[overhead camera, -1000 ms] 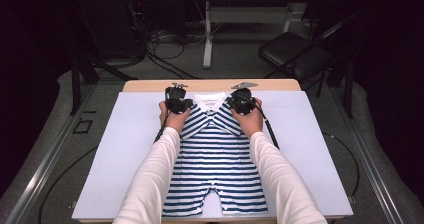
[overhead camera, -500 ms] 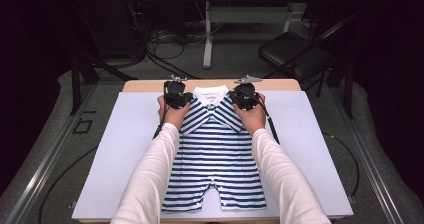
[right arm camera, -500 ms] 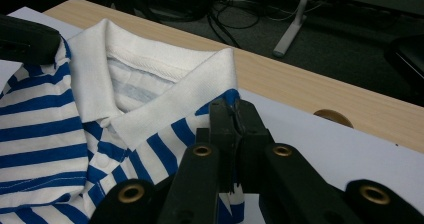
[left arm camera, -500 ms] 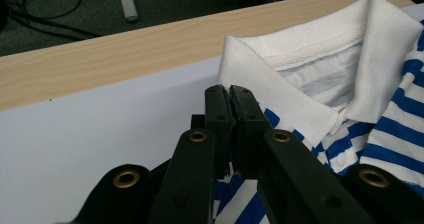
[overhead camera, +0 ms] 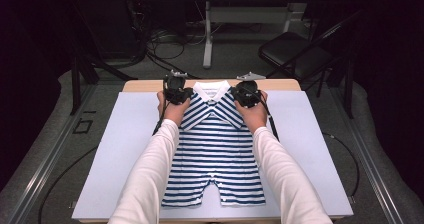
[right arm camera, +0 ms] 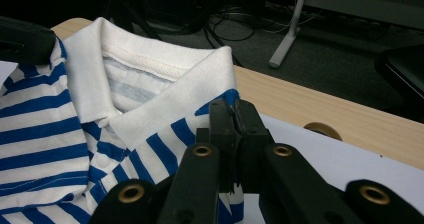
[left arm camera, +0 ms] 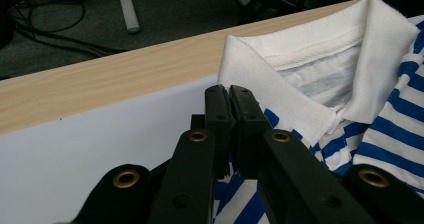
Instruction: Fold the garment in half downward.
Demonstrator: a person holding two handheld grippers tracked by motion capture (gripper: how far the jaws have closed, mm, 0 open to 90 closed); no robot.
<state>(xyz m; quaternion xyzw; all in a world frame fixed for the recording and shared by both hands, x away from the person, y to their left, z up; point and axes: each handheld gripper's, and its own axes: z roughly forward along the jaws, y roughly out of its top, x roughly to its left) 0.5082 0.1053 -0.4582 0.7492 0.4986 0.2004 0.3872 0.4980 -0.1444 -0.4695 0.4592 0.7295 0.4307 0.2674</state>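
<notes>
A: Where the white surface (overhead camera: 115,154) meets its far edge, what lies there?

B: A striped romper (overhead camera: 215,154), flat along the middle, its white collar (overhead camera: 211,90) at the far edge.

A: And the grippers?

B: The left gripper (left arm camera: 231,101) is clamped on one shoulder, the right gripper (right arm camera: 232,115) on the other, jaws pinching fabric.

wooden table (overhead camera: 280,85) bears a white mat (overhead camera: 120,149); striped romper (overhead camera: 215,159) on it.
</notes>
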